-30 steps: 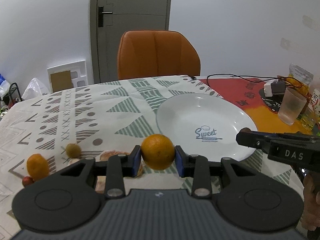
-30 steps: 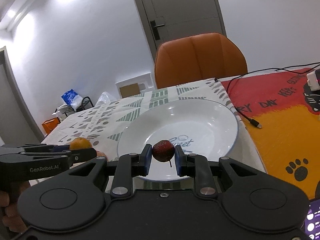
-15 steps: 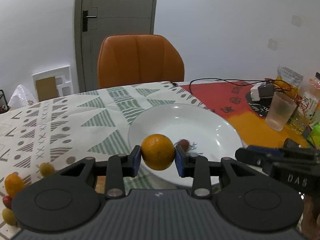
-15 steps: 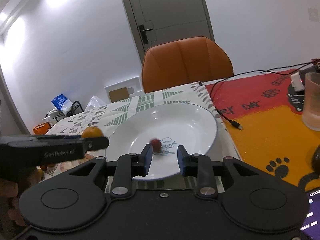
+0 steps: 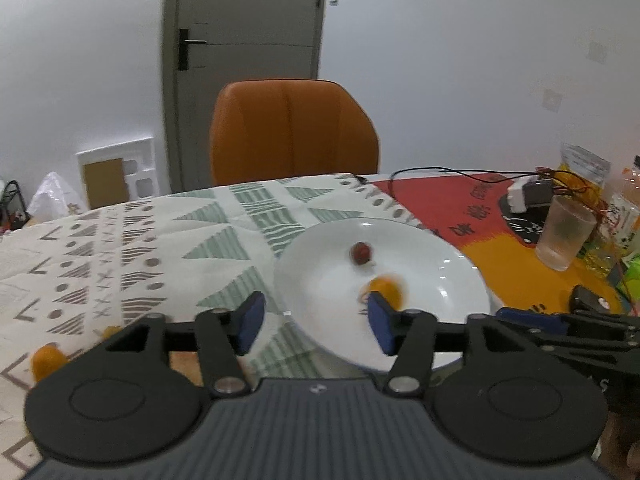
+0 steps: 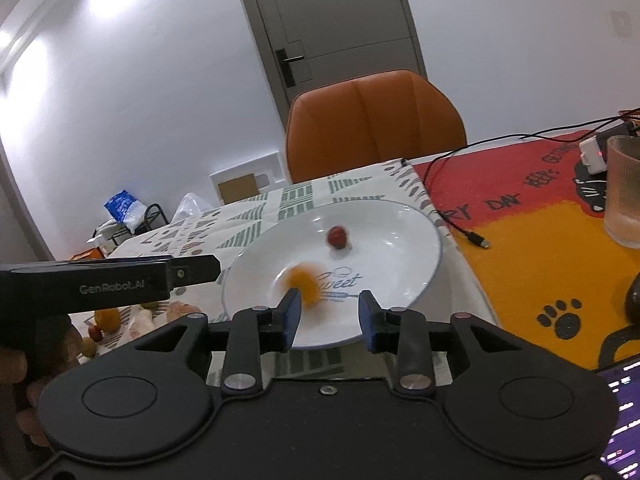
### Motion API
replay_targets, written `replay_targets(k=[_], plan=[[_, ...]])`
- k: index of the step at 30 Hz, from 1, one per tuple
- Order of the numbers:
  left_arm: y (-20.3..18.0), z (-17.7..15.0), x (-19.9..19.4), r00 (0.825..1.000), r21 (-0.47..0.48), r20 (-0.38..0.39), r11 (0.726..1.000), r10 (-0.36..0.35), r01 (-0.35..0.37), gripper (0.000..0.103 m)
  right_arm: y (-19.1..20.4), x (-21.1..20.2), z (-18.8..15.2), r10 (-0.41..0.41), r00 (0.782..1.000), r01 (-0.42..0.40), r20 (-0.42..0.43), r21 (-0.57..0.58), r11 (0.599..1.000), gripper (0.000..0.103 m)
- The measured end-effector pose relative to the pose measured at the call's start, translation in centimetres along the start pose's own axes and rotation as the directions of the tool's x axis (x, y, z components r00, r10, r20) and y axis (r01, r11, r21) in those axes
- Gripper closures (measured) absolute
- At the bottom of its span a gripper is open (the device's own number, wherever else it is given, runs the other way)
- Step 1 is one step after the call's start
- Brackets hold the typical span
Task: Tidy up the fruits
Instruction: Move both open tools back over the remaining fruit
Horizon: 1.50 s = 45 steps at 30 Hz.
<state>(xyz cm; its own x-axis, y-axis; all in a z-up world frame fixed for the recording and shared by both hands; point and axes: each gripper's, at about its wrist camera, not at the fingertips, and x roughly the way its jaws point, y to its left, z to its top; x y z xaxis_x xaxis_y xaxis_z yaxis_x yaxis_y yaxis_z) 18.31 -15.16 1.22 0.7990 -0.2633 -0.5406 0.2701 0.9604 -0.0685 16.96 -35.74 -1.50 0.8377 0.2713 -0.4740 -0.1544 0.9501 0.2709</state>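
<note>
Released within the last half second, the orange I was carrying now sits blurred inside the white plate, just beyond the right fingertip of my left gripper, whose jaws are spread wide and hold nothing. 1 small red fruit lies farther back in the plate. My right gripper is also parted and empty, at the plate's near rim.

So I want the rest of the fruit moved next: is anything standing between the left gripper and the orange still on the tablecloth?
Nothing visible does. The left gripper is open and empty, and the orange lies low at its left on the tablecloth, with only bare cloth between. Small fruits lie close beside it.
</note>
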Motion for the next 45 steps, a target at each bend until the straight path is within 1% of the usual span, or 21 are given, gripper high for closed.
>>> replay_targets(k=[2, 4, 6, 8, 12, 14, 15, 17, 21, 23, 25, 31, 39, 45], plan=[[0.8, -0.2, -0.5, 1.0, -0.013, 0.003, 1.0, 0.018, -0.018, 0.042, 0.5, 0.0, 0.0, 0.005, 1.0, -0.005, 0.003, -0.007, 1.0, 0.061], [1.6, -0.4, -0.8, 0.999, -0.029, 0.001, 0.999, 0.036, -0.036, 0.04, 0.9, -0.1, -0.1, 0.004, 1.0, -0.004, 0.008, -0.013, 1.0, 0.057], [2.3, -0.7, -1.3, 0.998, -0.036, -0.002, 0.998, 0.057, -0.057, 0.038, 1.3, -0.1, -0.2, 0.005, 1.0, -0.005, 0.007, -0.011, 1.0, 0.056], [2.9, -0.9, -1.9, 0.997, -0.035, 0.002, 0.996, 0.077, -0.077, 0.03, 1.6, 0.0, -0.3, 0.008, 1.0, -0.008, 0.007, -0.002, 1.0, 0.051], [4.0, -1.6, -3.3, 0.995, -0.026, 0.017, 0.994, 0.102, -0.102, 0.023, 2.6, -0.1, -0.5, 0.001, 1.0, -0.001, 0.017, 0.001, 1.0, 0.044], [4.6, -1.9, -3.8, 0.993, -0.022, 0.017, 0.993, 0.117, -0.117, 0.02, 3.2, -0.1, -0.6, 0.003, 1.0, -0.003, 0.026, 0.001, 1.0, 0.031], [4.9, -2.1, -4.1, 0.992, -0.022, 0.017, 0.992, 0.125, -0.125, 0.02, 3.6, -0.1, -0.7, 0.002, 0.999, -0.002, 0.033, -0.001, 1.0, 0.028], [5.5, -2.4, -4.7, 0.99, -0.028, 0.019, 0.99, 0.136, -0.136, 0.018, 4.2, -0.2, -0.8, 0.0, 0.999, 0.0, 0.043, -0.008, 1.0, 0.019], [6.7, -2.9, -5.8, 0.987, -0.047, 0.024, 0.986, 0.16, -0.159, 0.015, 5.6, -0.5, -0.9, 0.005, 0.999, -0.004, 0.054, -0.013, 1.0, 0.011], [7.3, -3.2, -6.5, 0.985, -0.06, 0.028, 0.984, 0.169, -0.167, 0.014, 6.3, -0.6, -0.8, 0.016, 0.998, -0.015, 0.056, -0.019, 1.0, 0.004], [7.9, -3.4, -7.2, 0.985, -0.078, 0.028, 0.983, 0.17, -0.167, 0.013, 6.9, -1.0, -0.9, 0.028, 0.998, -0.026, 0.062, -0.025, 0.999, 0.0], [9.2, -4.3, -9.2, 0.98, -0.088, 0.042, 0.978, 0.193, -0.189, 0.012, 8.6, -1.6, -1.0, 0.053, 0.997, -0.051, 0.064, -0.03, 0.998, 0.0], [11.6, -5.9, -11.7, 0.97, -0.135, 0.036, 0.963, 0.24, -0.233, 0.011, 10.8, -2.0, -2.1, 0.089, 0.996, -0.089, 0.011, -0.025, 0.996, 0.0], [13.2, -7.1, -13.7, 0.962, -0.166, 0.044, 0.952, 0.268, -0.257, 0.011, 12.4, -2.6, -2.6, 0.11, 0.994, -0.109, 0.008, -0.041, 0.993, 0.0]])
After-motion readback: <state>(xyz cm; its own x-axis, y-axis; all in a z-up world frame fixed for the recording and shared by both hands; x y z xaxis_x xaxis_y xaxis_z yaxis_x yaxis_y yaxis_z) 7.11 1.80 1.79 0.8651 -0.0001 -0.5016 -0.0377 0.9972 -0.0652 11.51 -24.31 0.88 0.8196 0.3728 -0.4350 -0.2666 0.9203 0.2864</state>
